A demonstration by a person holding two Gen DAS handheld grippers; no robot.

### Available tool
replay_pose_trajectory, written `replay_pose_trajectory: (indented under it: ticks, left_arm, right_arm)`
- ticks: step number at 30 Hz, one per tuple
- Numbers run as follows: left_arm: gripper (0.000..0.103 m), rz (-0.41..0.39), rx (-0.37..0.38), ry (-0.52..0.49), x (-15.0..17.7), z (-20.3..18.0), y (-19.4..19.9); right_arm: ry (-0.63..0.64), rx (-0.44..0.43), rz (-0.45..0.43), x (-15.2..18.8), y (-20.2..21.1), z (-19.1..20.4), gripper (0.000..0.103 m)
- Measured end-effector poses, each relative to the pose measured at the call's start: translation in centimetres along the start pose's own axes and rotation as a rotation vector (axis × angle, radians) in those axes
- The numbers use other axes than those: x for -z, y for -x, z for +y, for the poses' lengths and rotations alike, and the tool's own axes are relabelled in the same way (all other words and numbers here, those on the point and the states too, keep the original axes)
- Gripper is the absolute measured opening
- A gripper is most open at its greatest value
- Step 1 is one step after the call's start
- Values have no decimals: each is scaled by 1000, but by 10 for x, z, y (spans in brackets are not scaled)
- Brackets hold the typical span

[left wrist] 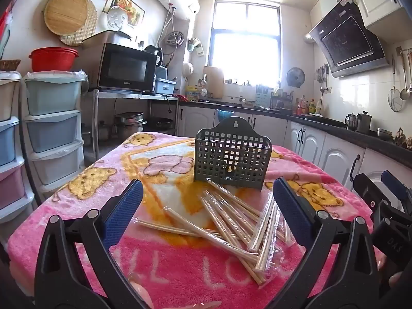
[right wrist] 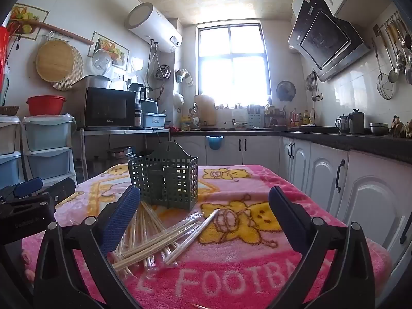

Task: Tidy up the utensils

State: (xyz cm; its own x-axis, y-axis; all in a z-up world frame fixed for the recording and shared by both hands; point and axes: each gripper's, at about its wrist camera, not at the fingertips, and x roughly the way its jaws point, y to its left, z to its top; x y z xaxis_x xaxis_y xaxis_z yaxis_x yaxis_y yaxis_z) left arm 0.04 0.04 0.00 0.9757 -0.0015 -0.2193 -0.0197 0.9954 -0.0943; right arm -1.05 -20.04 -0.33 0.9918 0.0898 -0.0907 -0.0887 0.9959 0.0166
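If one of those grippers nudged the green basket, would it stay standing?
The green basket would probably slide or tip: it looks like thin, hole-filled plastic, appears empty, and stands tall on the soft fleecy blanket. The wrapped chopsticks against its base wouldn't brace it much.

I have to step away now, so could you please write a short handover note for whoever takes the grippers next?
Left gripper: open, empty, above the pile.
Right gripper: open, empty, beside it.
Dark green perforated plastic utensil holder stands upright on the pink cartoon-bear blanket; nothing visible inside.
Plastic-wrapped wooden chopsticks lie in a loose crossed pile in front of the holder.
Done: nothing sorted yet.
Left: put all chopsticks into the holder.
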Motion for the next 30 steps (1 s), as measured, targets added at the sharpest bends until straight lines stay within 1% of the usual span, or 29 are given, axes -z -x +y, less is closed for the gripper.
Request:
replay_pose_trajectory:
  ticks: [14,19,20,30]
  left_arm:
    - [93,-3,0,1,-1,3,0]
    - [93,-3,1,3,-2,7,-1]
    - [93,-5,0,-6,0,0,0]
    - [93,-8,-3,-5,1,-1,0]
  right_arm:
    - [-1,5,-9,-2,5,0,97]
    - [-4,8,-8,0,1,-2,97]
    - [-3,6,-9,0,1,-2,97]
    - [6,2,-18,-4,4,-4,97]
